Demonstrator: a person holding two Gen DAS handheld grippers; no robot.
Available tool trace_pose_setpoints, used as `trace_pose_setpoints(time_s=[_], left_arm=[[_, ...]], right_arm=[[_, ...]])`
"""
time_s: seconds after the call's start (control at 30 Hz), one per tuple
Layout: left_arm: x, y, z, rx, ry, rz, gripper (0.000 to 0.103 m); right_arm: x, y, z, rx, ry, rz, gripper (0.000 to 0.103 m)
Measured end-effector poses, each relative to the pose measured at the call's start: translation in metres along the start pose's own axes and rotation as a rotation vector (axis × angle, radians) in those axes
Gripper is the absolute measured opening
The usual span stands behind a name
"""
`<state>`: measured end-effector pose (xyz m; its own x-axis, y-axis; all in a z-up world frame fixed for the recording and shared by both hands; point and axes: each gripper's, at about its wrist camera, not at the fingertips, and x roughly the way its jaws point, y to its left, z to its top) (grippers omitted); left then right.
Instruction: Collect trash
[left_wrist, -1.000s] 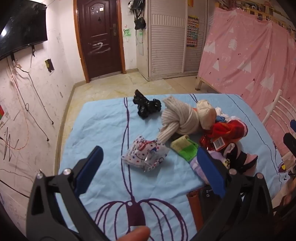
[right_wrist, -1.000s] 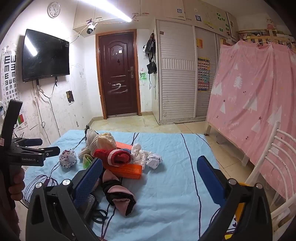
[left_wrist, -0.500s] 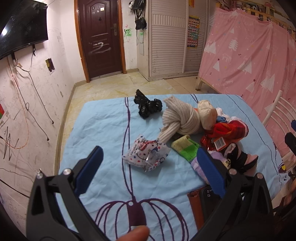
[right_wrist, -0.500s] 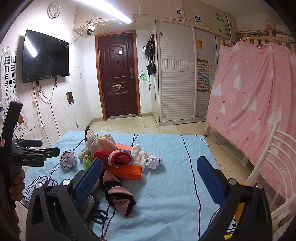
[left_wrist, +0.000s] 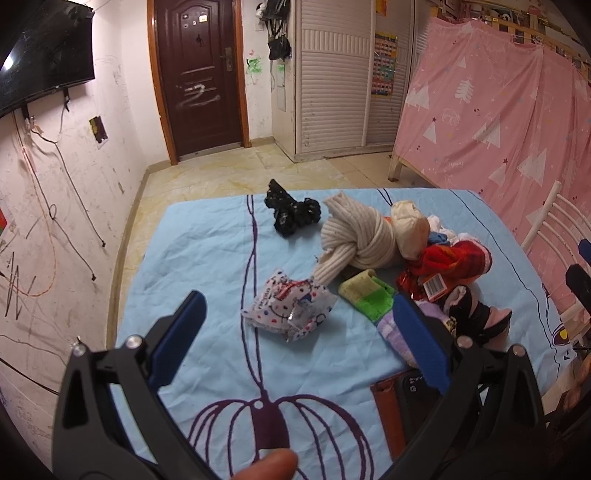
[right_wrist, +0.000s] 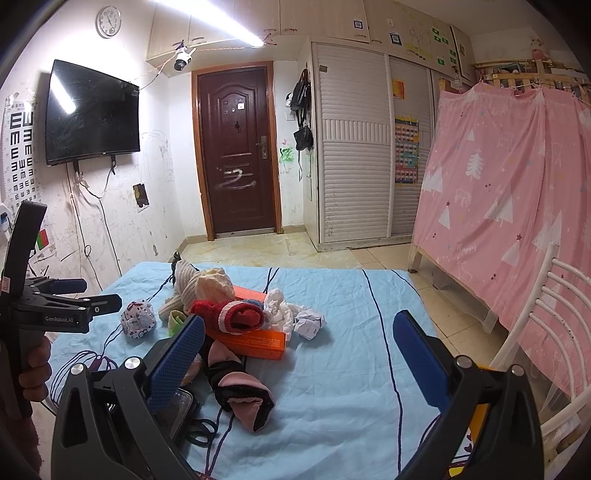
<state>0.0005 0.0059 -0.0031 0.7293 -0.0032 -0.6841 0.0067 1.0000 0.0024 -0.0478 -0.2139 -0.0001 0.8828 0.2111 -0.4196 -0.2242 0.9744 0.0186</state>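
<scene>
Right now your left gripper (left_wrist: 295, 314) gapes wide, empty, just short of what looks like a crumpled printed wrapper (left_wrist: 290, 309); your right gripper (right_wrist: 299, 334) likewise.

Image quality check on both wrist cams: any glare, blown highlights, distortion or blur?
Right wrist view: the ceiling light strip is blown out and glares off the TV; heavy fisheye bending at the edges, dark corner vignette. Left wrist view: dimmer and warmer, a small glint on the TV, same barrel distortion; a fingertip at the bottom edge is soft. The table items look sharp in both.
</scene>
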Motion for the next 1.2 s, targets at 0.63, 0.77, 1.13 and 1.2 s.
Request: trace_pose_setpoints(time_s=[0.63, 0.77, 1.13, 1.2], left_arm=[[-0.0019, -0.0019, 0.0013, 0.0, 0.0, -0.001, 0.097], [-0.0018, -0.0022, 0.0007, 0.002, -0.001, -0.001, 0.097], [-0.0028, -0.0038, 0.0009, 0.003, -0.001, 0.001, 0.097], [-0.0026, -0.004, 0.0013, 0.002, 0.0, 0.002, 0.097]], right_arm=[[0.0019, 0.002, -0.001, -0.004, -0.002, 0.002, 0.095], [0.0017, 0.0022, -0.0009, -0.006, -0.001, 0.004, 0.095], [0.002, 0.0036, -0.001, -0.008, -0.004, 0.005, 0.095], [0.0021, 0.0037, -0.0011, -0.007, -0.003, 0.006, 0.095]])
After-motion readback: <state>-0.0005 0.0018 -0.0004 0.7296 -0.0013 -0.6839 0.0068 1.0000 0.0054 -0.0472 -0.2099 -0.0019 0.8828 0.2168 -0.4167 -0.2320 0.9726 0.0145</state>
